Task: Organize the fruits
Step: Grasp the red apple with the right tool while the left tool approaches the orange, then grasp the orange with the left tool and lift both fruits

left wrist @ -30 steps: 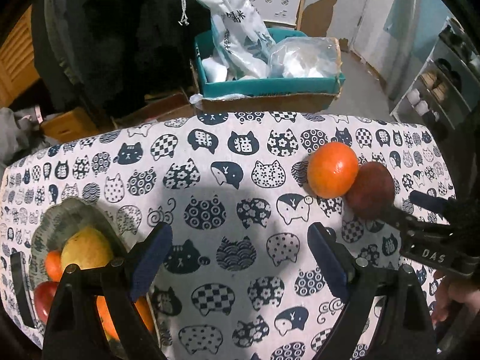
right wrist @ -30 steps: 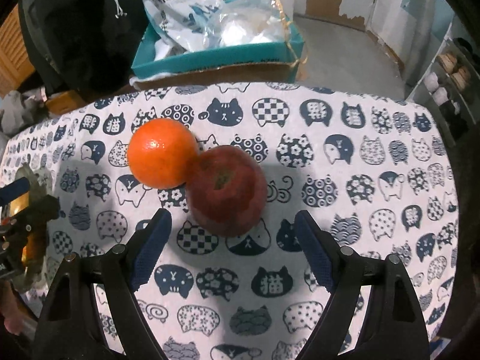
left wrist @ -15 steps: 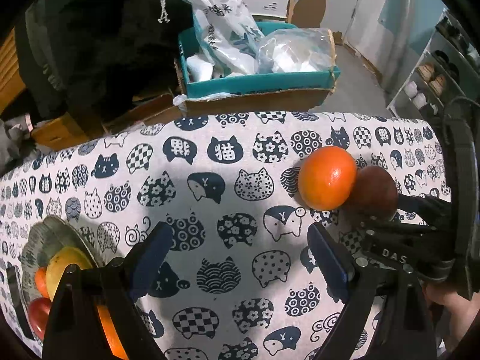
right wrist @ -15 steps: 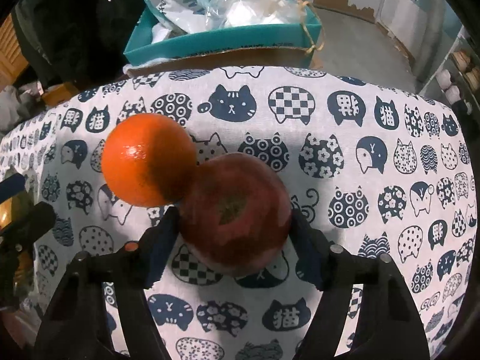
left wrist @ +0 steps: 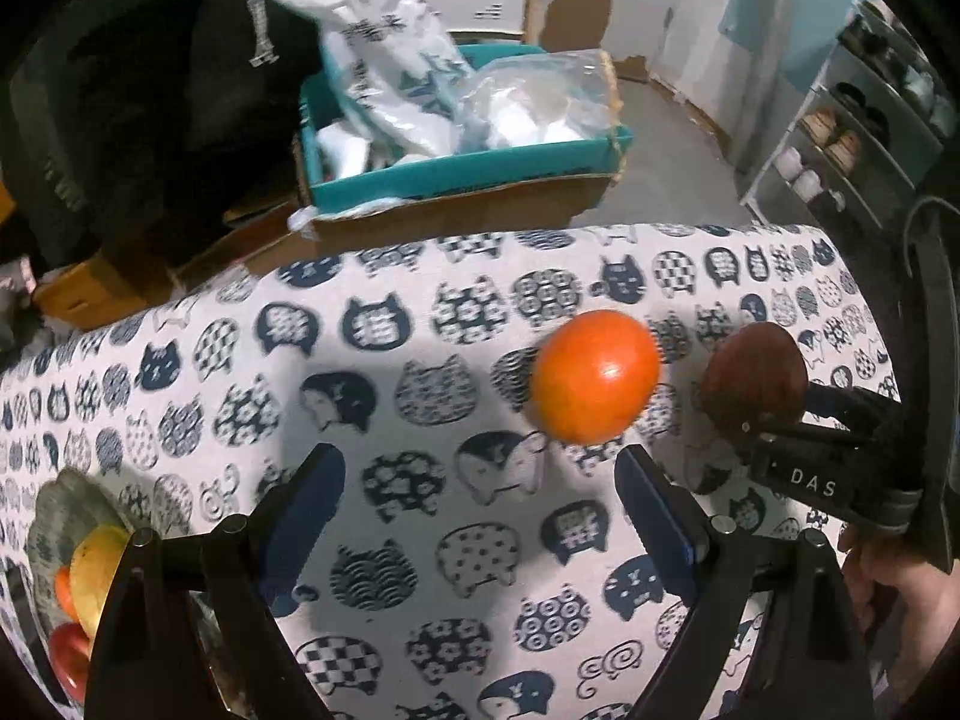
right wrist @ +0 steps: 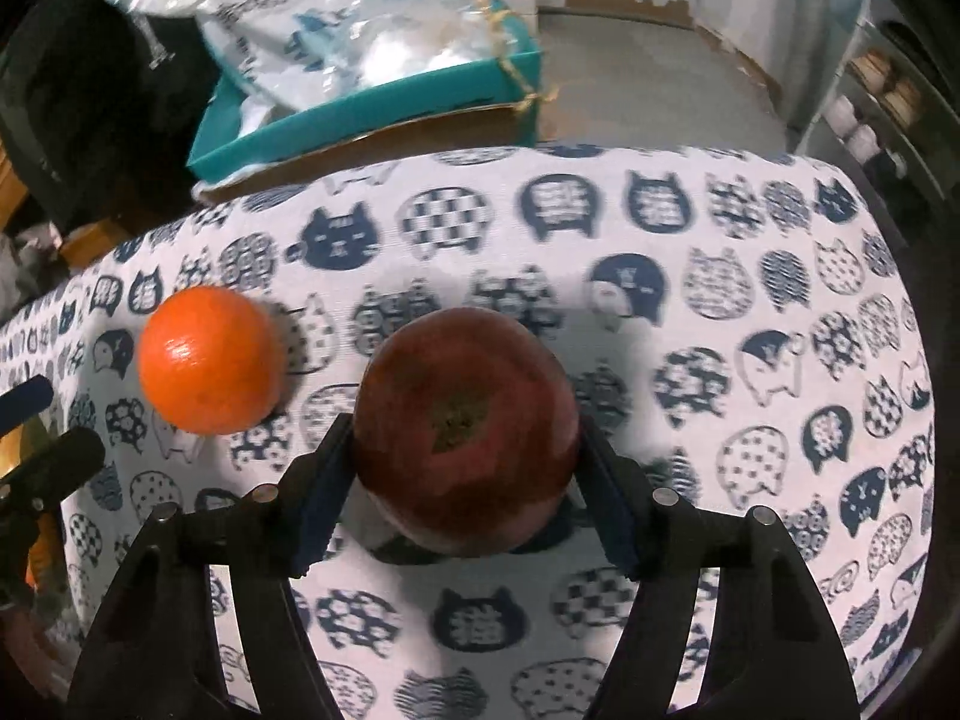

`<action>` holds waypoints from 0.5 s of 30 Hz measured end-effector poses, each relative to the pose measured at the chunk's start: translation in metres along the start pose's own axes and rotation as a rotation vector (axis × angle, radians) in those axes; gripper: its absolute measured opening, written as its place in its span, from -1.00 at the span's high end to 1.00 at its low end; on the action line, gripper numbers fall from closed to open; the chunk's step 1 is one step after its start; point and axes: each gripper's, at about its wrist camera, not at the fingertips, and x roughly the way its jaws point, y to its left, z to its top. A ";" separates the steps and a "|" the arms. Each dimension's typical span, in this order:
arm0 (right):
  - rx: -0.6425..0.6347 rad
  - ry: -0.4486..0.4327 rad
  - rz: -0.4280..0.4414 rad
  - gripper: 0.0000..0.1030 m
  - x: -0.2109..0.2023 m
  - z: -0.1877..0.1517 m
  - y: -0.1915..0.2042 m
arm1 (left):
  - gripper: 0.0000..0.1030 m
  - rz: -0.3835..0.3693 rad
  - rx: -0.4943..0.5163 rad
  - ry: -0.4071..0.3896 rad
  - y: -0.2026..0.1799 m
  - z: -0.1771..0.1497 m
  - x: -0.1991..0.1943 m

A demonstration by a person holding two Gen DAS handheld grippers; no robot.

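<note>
The right gripper has just been closing its jaws, and its blue pads now press both sides of the red apple, which sits on the cat-print tablecloth. The orange lies apart from the apple, at about ten o'clock from it. The left gripper hangs wide and empty, the orange at one o'clock beyond its fingertips, a bowl of fruit at nine o'clock.
</note>
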 end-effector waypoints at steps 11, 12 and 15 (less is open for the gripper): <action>0.077 -0.011 -0.053 -0.39 -0.008 -0.010 -0.042 | -0.80 -0.026 0.046 0.052 -0.030 0.014 0.035; 0.078 -0.011 -0.055 -0.39 -0.008 -0.011 -0.043 | -0.80 -0.031 0.044 0.050 -0.032 0.015 0.038; 0.077 -0.013 -0.064 -0.39 -0.009 -0.011 -0.047 | -0.80 -0.035 0.044 0.056 -0.035 0.019 0.045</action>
